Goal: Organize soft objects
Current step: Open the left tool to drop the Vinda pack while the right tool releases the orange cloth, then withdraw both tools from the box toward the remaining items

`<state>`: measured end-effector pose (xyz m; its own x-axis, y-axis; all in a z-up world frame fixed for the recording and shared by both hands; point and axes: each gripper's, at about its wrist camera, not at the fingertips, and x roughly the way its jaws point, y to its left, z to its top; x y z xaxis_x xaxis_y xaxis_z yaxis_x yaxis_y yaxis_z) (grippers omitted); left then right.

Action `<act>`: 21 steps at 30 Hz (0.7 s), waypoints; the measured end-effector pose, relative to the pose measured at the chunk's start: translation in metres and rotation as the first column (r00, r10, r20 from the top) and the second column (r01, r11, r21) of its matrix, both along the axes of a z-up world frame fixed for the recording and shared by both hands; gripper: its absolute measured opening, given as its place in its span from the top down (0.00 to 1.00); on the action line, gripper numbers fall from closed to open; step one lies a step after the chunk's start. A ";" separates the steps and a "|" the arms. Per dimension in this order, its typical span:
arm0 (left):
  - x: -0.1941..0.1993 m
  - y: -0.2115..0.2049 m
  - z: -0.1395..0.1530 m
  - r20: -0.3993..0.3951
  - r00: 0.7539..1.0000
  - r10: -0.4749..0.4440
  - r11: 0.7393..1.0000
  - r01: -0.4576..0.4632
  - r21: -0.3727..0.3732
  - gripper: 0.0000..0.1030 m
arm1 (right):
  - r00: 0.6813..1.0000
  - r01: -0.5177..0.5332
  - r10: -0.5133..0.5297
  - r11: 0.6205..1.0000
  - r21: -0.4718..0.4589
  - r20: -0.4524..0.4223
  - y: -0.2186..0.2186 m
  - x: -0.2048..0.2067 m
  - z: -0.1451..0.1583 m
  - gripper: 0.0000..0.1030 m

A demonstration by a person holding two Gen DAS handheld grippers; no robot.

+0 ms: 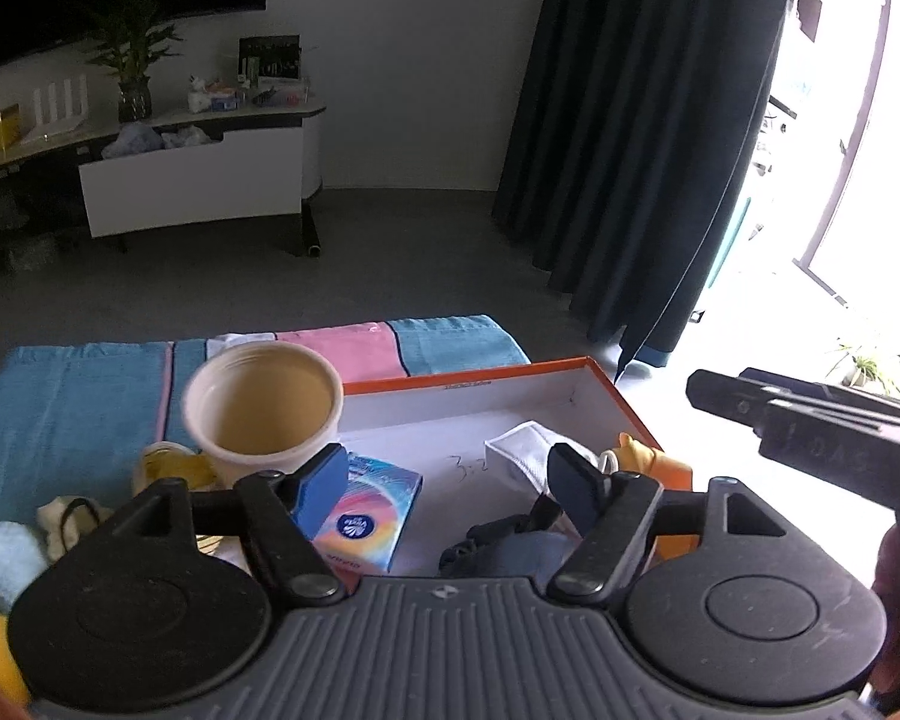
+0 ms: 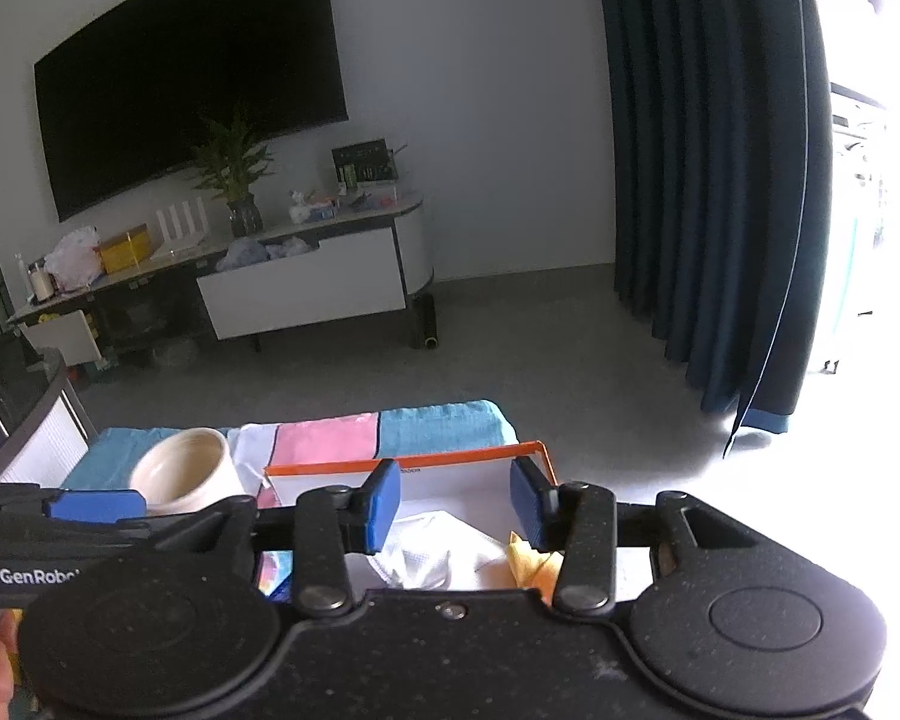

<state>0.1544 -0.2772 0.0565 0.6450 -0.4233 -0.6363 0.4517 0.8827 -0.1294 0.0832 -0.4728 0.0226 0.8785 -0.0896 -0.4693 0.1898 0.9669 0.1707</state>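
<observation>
An orange-rimmed white box (image 1: pixel 594 387) lies ahead of both grippers; it also shows in the right wrist view (image 2: pixel 450 456). In it lie a white face mask (image 1: pixel 519 450), an orange-yellow soft thing (image 1: pixel 642 453), a colourful tissue pack (image 1: pixel 372 510) and dark cloth (image 1: pixel 498 540). My left gripper (image 1: pixel 450 483) is open and empty, low over the box. My right gripper (image 2: pixel 456 501) is open and empty above the mask (image 2: pixel 438 552) and the yellow thing (image 2: pixel 531 561). The right gripper's side (image 1: pixel 810 426) shows at right in the left view.
A cream bowl (image 1: pixel 264 405) stands left of the box on a blue and pink striped towel (image 1: pixel 78 408). Small soft items (image 1: pixel 6 552) lie at the left. Beyond are grey floor, a TV stand (image 2: pixel 300 288) with an open drawer, and dark curtains (image 2: pixel 720 180).
</observation>
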 end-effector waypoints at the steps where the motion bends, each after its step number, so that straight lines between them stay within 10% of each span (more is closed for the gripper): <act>1: -0.002 0.002 0.001 0.002 1.000 0.001 1.000 -0.001 0.003 0.24 | 1.000 -0.002 0.002 1.000 0.004 0.004 0.001 -0.005 0.001 0.51; 21: -0.042 0.060 0.004 0.021 0.994 0.104 0.991 -0.105 0.081 0.08 | 0.998 -0.065 0.065 0.998 -0.006 0.018 0.071 -0.054 0.008 0.47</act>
<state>0.1119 -0.2177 0.0610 0.6939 -0.3001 -0.6546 0.3582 0.9324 -0.0478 0.0288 -0.4016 0.0307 0.8907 -0.0345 -0.4532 0.1234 0.9780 0.1681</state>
